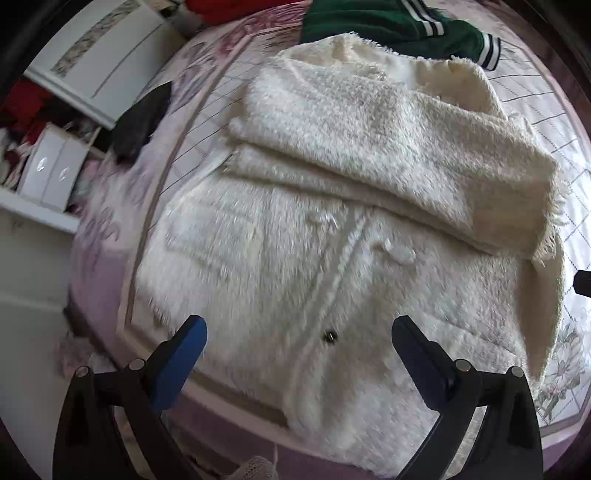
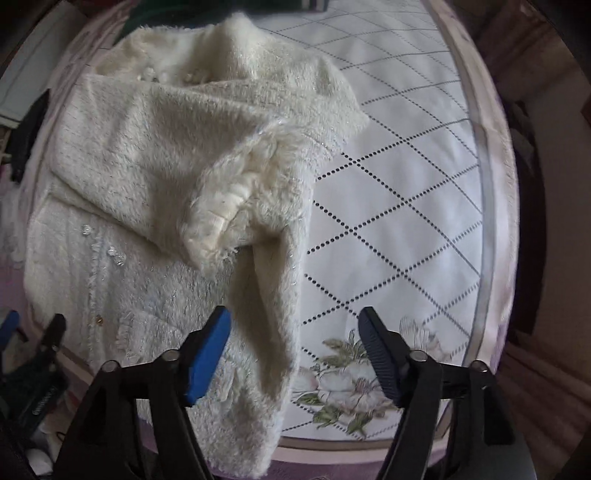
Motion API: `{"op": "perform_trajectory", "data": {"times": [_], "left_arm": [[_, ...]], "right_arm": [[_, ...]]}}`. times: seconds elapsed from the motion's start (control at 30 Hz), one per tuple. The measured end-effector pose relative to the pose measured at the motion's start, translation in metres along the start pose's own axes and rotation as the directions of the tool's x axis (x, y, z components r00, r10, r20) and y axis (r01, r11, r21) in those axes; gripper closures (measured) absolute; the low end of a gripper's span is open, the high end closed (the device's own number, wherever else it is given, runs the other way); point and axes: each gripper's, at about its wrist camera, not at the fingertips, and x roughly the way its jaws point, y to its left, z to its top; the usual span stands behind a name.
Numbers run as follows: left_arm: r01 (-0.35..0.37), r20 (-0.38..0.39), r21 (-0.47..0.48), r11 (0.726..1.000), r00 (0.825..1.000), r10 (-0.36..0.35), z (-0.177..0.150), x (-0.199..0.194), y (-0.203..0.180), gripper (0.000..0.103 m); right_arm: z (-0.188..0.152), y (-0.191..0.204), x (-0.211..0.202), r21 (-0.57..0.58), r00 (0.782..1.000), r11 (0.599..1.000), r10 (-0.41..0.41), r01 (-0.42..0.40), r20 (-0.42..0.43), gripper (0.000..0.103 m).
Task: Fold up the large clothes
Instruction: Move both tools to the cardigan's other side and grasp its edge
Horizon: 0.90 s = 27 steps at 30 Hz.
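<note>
A fluffy cream cardigan (image 1: 295,266) lies face up on the bed, its front closed with a small dark button (image 1: 329,336). Both sleeves are folded across the chest (image 1: 388,147). It also shows in the right wrist view (image 2: 155,155), with a sleeve cuff (image 2: 225,214) lying on top. My left gripper (image 1: 299,332) is open and empty, hovering over the cardigan's lower hem. My right gripper (image 2: 295,325) is open and empty over the cardigan's right side edge. The left gripper shows at the right wrist view's left edge (image 2: 33,328).
The bed cover (image 2: 399,206) is white with a dotted diamond grid, flower prints (image 2: 347,384) and a pink border. A green garment with white stripes (image 1: 399,26) lies at the far end. A dark cloth (image 1: 140,118) lies at the left bed edge, beside white shelves (image 1: 55,166).
</note>
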Motion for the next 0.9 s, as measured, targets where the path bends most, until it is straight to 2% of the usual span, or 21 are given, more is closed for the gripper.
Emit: {"op": "perform_trajectory", "data": {"times": [0.03, 0.13, 0.2, 0.27, 0.33, 0.47, 0.57, 0.7, 0.83, 0.9], "left_arm": [[-0.022, -0.006, -0.007, 1.0, 1.0, 0.022, -0.006, -0.006, -0.007, 0.0], [-0.131, 0.013, 0.004, 0.991, 0.991, 0.131, -0.03, -0.029, -0.035, 0.0], [-0.272, 0.058, 0.047, 0.961, 0.961, 0.27, -0.051, -0.042, -0.063, 0.0], [-0.359, 0.065, 0.103, 0.928, 0.933, 0.353, -0.072, -0.046, -0.095, 0.0], [-0.408, 0.079, 0.153, 0.9, 0.913, 0.4, -0.093, -0.05, -0.126, 0.0], [-0.433, 0.081, 0.218, 0.875, 0.901, 0.426, -0.126, -0.048, -0.178, 0.0], [-0.405, 0.012, 0.237, 0.883, 0.91, 0.414, -0.142, -0.033, -0.204, 0.0], [-0.397, -0.03, 0.259, 0.88, 0.908, 0.418, -0.148, -0.011, -0.228, 0.0], [-0.467, -0.005, 0.289, 0.836, 0.872, 0.489, -0.137, 0.012, -0.234, 0.0], [-0.48, -0.014, 0.272, 0.834, 0.865, 0.502, -0.13, 0.019, -0.23, 0.0]], "right_arm": [[-0.011, 0.002, 0.012, -0.002, 0.999, 0.999, 0.038, -0.038, -0.015, 0.028], [-0.024, -0.033, 0.021, 0.019, 0.985, 0.986, 0.164, -0.163, -0.056, 0.028], [-0.036, -0.064, 0.032, 0.046, 0.969, 0.973, 0.229, -0.226, -0.089, 0.028], [-0.045, -0.09, 0.035, 0.062, 0.967, 0.973, 0.23, -0.224, -0.114, 0.028], [-0.054, -0.111, 0.041, 0.062, 0.967, 0.976, 0.216, -0.21, -0.136, 0.028], [-0.068, -0.145, 0.061, 0.065, 0.965, 0.981, 0.193, -0.185, -0.178, 0.028], [-0.07, -0.159, 0.072, 0.069, 0.967, 0.983, 0.179, -0.169, -0.183, 0.028], [-0.066, -0.168, 0.078, 0.043, 0.973, 0.989, 0.149, -0.143, -0.174, 0.028], [-0.061, -0.17, 0.088, 0.02, 0.974, 0.989, 0.146, -0.145, -0.175, 0.028], [-0.058, -0.171, 0.092, 0.028, 0.972, 0.988, 0.151, -0.149, -0.178, 0.028]]}}
